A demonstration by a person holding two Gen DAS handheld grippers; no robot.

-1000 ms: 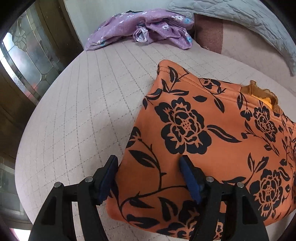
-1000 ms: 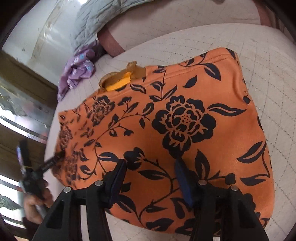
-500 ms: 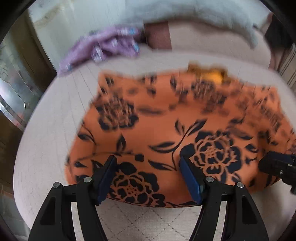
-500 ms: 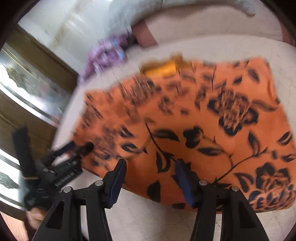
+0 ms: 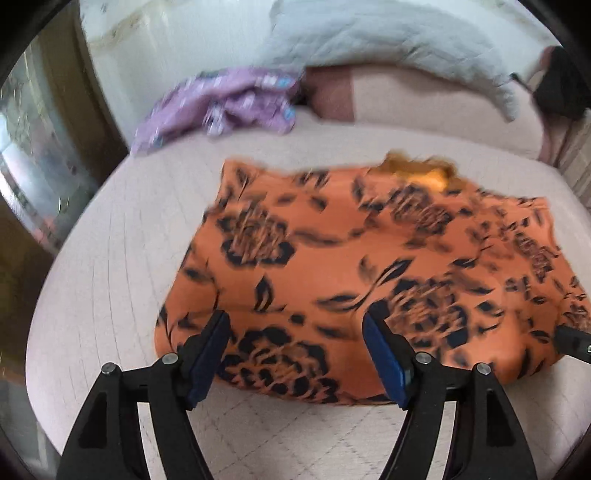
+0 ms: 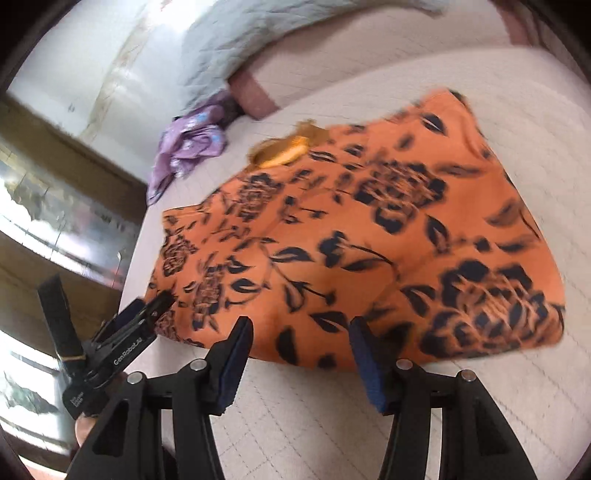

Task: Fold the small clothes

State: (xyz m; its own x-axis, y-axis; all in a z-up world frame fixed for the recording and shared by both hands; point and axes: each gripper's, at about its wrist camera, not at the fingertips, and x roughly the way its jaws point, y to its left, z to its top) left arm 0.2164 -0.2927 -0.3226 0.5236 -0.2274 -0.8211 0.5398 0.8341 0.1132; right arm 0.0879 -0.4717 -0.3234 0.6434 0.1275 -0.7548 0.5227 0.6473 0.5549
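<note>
An orange garment with black flowers (image 5: 332, 258) lies folded flat on the bed, a yellow lining showing at its far edge (image 5: 424, 173). My left gripper (image 5: 295, 343) hovers over its near edge with the jaws opening and nothing between the pads. In the right wrist view the same garment (image 6: 351, 240) spreads ahead, and my right gripper (image 6: 301, 354) stands open above its near hem, holding nothing. The left gripper (image 6: 147, 304) shows there at the garment's left corner, held by a hand. One right gripper fingertip (image 5: 572, 343) pokes in at the left view's right edge.
A crumpled purple floral garment (image 5: 221, 107) lies at the back left of the quilted beige bed cover (image 5: 110, 277). A grey quilt (image 5: 369, 33) drapes over a pink bolster (image 5: 424, 103). A wooden cabinet with glass doors (image 6: 55, 206) stands along the left.
Both grippers have drawn back from over the cloth to its near edge, so the whole folded garment now shows. The left view has swung right across it.
</note>
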